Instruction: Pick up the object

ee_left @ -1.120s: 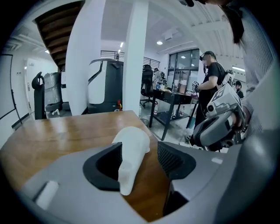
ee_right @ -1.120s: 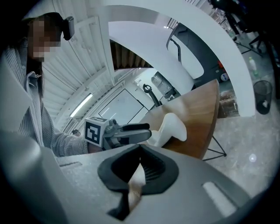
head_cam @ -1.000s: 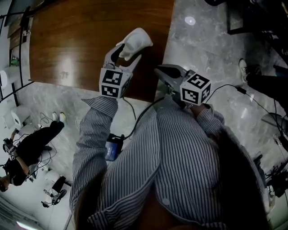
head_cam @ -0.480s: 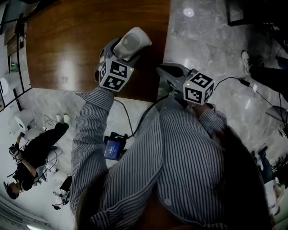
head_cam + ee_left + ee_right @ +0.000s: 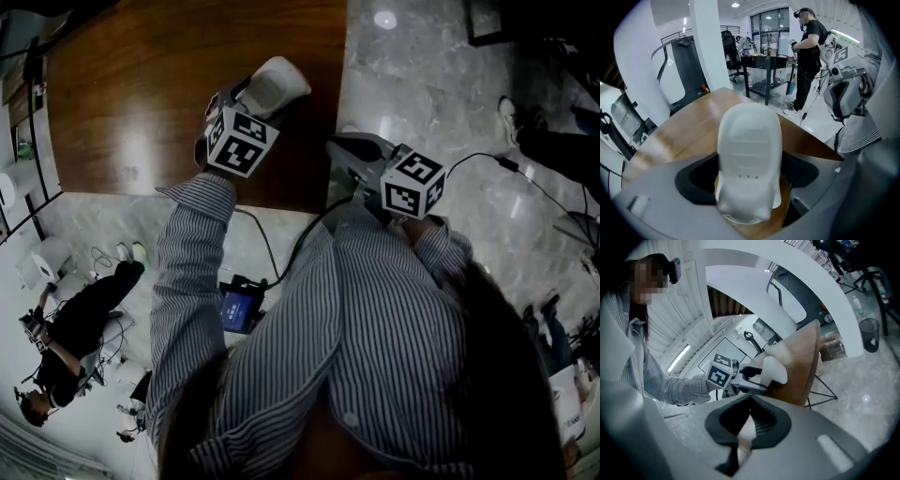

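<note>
Your left gripper (image 5: 749, 179) is slack: jaws wide apart, pads off the white plastic object (image 5: 749, 143), which stands right between them. It looks to be resting on the wooden table (image 5: 689, 136), not carried by you. Your right gripper (image 5: 747, 423) is closed up with nothing in it. It hangs off the table edge, with the object ahead of it and a bit to its left.

Handling, my read only:
- Moulded hard shell, probably hollow, so light. Stiff enough for a firm pinch.
- Smooth and rounded, narrowing toward the far end. Expect it to squirt forward out of the pads if you clamp on the taper.
- Not fragile-looking, but a thin shell could flex or crack if you overdo it.

Where to grab: the two side walls at the ribbed mid-section, level with your pads, where the flanks look most parallel. Keep the near, wider end seated deep between the jaws, then close squarely on both sides before you lift.
</note>
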`<state>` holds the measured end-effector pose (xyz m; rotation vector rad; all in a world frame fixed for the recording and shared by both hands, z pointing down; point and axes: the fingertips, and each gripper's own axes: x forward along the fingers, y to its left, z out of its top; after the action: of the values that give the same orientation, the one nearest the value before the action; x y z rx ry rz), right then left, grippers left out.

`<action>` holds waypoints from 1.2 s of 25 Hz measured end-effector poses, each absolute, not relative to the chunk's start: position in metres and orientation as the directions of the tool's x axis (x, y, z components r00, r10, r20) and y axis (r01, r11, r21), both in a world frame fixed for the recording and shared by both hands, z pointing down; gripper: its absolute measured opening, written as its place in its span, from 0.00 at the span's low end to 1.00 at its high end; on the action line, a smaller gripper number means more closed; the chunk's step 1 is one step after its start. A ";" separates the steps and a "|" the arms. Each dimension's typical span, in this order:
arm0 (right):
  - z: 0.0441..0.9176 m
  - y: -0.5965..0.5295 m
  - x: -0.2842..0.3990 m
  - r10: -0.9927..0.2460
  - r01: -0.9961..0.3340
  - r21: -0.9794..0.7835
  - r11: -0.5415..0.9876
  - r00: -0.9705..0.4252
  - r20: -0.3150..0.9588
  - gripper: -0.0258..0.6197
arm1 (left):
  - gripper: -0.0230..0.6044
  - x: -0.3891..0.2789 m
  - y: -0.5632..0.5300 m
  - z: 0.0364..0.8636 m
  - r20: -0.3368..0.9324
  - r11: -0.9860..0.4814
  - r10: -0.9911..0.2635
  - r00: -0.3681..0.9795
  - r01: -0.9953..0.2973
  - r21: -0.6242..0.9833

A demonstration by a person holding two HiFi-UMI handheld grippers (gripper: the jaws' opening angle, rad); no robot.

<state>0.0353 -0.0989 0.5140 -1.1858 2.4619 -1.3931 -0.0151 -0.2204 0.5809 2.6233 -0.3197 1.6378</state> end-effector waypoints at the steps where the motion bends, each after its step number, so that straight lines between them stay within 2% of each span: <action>1: 0.514 -0.097 0.037 -0.655 -0.587 -0.757 0.288 -0.697 0.292 0.04 | 0.71 -0.013 -0.220 0.581 0.893 -0.978 -0.158 0.421 -0.192 -0.083; 14: 0.508 -0.097 0.041 -0.660 -0.603 -0.745 0.285 -0.687 0.303 0.04 | 0.70 -0.012 -0.225 0.577 0.875 -0.970 -0.187 0.447 -0.224 -0.093; 22: 0.491 -0.115 0.036 -0.646 -0.622 -0.701 0.349 -0.702 0.300 0.04 | 0.69 -0.022 -0.237 0.550 0.793 -0.897 -0.244 0.558 -0.441 0.034; 30: 0.450 -0.133 0.035 -0.614 -0.620 -0.611 0.493 -0.745 0.261 0.04 | 0.69 -0.026 -0.222 0.486 0.640 -0.771 -0.383 0.666 -0.612 0.175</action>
<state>0.0348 -0.1330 0.4502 -1.1246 2.7216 -1.1194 -0.0259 -0.2224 0.4858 2.5064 -0.7828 0.8387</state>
